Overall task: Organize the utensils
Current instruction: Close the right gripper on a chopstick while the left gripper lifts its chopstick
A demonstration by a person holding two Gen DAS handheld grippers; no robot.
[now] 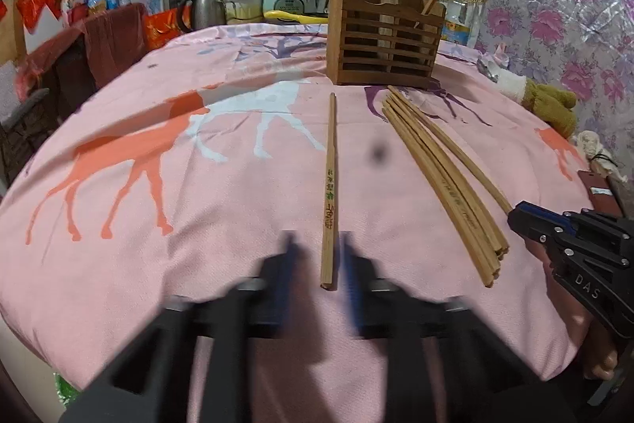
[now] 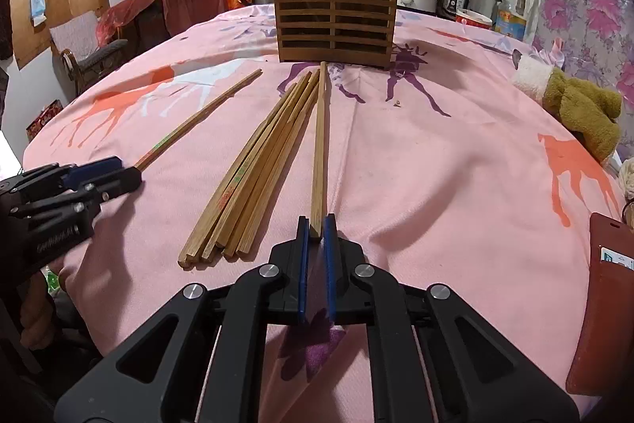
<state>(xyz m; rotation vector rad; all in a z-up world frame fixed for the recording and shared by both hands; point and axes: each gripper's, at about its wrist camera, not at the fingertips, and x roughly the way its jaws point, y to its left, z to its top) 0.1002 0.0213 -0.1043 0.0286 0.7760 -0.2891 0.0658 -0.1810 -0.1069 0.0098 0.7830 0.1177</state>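
Your right gripper [image 2: 317, 224] has its blue-padded fingers [image 2: 302, 256] closed on the near end of one long wooden chopstick [image 2: 319, 145], beside the loose bundle of wooden chopsticks [image 2: 253, 177] on the pink animal-print tabletop [image 2: 436, 185]. Your left gripper [image 1: 317, 256], blurred, flanks a single printed wooden chopstick [image 1: 329, 185]; contact there cannot be told. The slatted wooden holder [image 2: 335, 22] stands beyond, with bare cloth on both sides.

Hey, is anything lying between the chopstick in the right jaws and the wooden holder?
Nothing visible. The chopstick runs straight over bare pink cloth to the wooden holder; the loose bundle lies just left of that line.
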